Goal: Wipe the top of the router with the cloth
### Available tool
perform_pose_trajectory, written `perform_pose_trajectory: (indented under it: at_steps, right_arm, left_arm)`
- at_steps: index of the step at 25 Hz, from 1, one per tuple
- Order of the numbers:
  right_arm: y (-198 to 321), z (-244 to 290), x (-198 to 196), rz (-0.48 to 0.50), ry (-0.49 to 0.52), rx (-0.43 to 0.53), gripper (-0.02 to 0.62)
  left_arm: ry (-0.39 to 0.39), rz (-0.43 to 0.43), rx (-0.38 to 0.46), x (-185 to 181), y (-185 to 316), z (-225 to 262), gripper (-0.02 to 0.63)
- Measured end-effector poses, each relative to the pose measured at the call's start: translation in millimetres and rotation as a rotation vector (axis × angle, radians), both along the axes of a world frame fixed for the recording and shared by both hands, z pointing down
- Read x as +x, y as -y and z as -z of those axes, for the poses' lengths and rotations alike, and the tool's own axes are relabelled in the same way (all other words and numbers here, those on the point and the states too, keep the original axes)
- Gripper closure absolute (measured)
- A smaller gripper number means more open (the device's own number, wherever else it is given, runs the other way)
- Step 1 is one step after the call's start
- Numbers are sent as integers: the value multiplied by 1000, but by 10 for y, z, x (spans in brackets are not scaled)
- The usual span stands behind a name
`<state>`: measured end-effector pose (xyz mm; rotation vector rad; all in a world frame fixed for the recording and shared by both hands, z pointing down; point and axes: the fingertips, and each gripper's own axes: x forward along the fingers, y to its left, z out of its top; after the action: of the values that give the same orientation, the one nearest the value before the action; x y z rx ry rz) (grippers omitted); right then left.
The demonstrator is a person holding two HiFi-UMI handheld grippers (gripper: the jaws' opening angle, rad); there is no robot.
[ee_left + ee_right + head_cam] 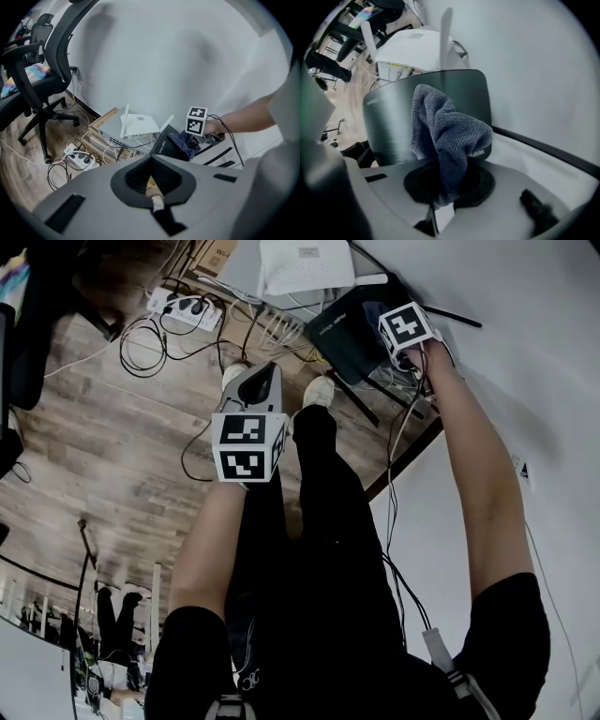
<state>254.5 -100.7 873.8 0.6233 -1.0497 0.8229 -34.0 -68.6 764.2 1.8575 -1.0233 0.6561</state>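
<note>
The black router (pixel 393 126) stands tilted against the white wall, with print on its edge. A dark blue-grey cloth (pixel 445 136) is bunched on its top face, and my right gripper (pixel 447 183) is shut on the cloth's lower end. In the head view the right gripper (pixel 401 352) sits at the router's (pixel 347 329) right side. The left gripper view shows the cloth (pixel 185 142) lying on the router (pixel 164 143). My left gripper (pixel 261 390) hangs over the wooden floor, well short of the router; its jaws look shut, with nothing held.
A white router (pixel 305 263) with upright antennas sits on a flat grey box beside the black one. A power strip (pixel 183 310) and loose cables lie on the floor. An office chair (pixel 42 70) stands to the left. Black antennas (pixel 543 147) stick out along the wall.
</note>
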Motion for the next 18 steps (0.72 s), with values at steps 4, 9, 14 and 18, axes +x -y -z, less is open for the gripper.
perform_pose_trajectory:
  at_steps: [4, 9, 14, 18]
  right_arm:
    - [164, -71, 294, -13, -134, 67, 551]
    - [223, -49, 328, -23, -161, 57, 551]
    - [336, -63, 324, -67, -134, 92, 551]
    - [457, -53, 254, -71, -101, 138, 551]
  left_arm:
    - [4, -9, 4, 20, 21, 5, 595]
    - [6, -15, -3, 4, 25, -9, 595]
    - [6, -6, -1, 13, 82, -46, 595]
    - [6, -3, -1, 1, 100, -40, 595]
